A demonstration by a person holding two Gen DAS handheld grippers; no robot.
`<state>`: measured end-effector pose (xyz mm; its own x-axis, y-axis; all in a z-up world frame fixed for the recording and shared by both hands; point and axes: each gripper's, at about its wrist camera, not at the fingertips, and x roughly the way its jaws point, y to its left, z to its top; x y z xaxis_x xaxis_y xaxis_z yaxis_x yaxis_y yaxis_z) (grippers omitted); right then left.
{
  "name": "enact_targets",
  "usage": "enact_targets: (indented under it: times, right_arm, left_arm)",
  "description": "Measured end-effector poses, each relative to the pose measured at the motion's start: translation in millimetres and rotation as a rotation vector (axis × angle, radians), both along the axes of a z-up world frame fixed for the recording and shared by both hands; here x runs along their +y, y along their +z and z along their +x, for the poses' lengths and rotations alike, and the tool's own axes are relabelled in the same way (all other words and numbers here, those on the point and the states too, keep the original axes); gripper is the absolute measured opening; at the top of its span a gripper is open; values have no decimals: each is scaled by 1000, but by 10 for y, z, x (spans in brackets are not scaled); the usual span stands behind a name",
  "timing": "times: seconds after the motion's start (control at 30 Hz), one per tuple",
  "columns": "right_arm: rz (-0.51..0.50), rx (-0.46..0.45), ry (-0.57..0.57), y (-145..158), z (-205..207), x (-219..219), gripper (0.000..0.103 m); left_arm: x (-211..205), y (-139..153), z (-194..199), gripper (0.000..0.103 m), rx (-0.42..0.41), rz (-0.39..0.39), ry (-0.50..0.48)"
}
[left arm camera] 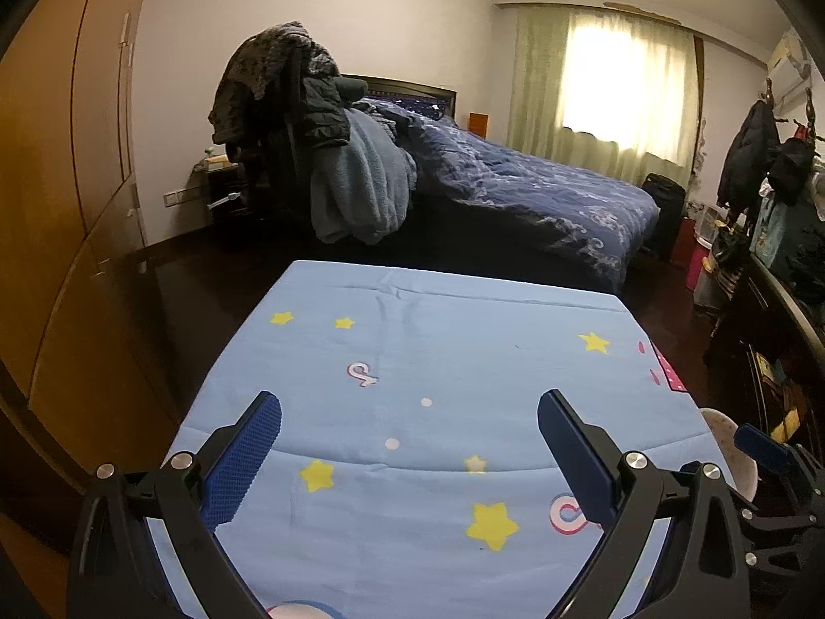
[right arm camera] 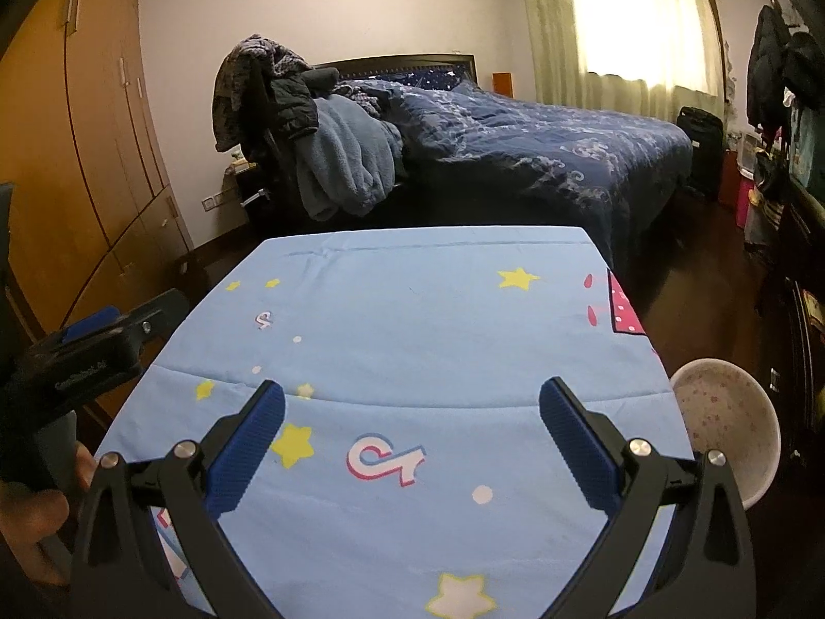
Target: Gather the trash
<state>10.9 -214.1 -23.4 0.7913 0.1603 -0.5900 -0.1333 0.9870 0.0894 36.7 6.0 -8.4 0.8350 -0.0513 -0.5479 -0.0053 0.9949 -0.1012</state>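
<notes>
A table covered in a light blue cloth [left arm camera: 438, 361] [right arm camera: 423, 309] with yellow stars fills the lower half of both views; I see no loose trash on it. My left gripper [left arm camera: 410, 438] hovers open above the near part of the cloth, nothing between its blue pads. My right gripper [right arm camera: 412, 433] is likewise open over the cloth. A white speckled bin [right arm camera: 727, 428] [left arm camera: 732, 443] stands just off the table's right edge, beside the right gripper. The left gripper's body [right arm camera: 98, 351] shows at the left of the right wrist view, held by a hand [right arm camera: 31, 516].
A bed [left arm camera: 515, 185] with a dark blue quilt stands behind the table. A chair heaped with clothes [left arm camera: 289, 103] is at its near left corner. Wooden wardrobes [left arm camera: 67, 180] line the left wall. Dark furniture and hanging coats [left arm camera: 773, 165] crowd the right side.
</notes>
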Motion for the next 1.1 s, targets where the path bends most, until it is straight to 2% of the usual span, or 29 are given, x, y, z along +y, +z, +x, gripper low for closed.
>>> enact_targets:
  times: [0.23, 1.1]
  right_arm:
    - [-1, 5, -1, -14, 9, -14, 99]
    - [-1, 24, -2, -108, 5, -59, 99]
  left_arm:
    - [-14, -2, 13, 99, -1, -17, -14]
    - [22, -57, 6, 99, 4, 5, -2]
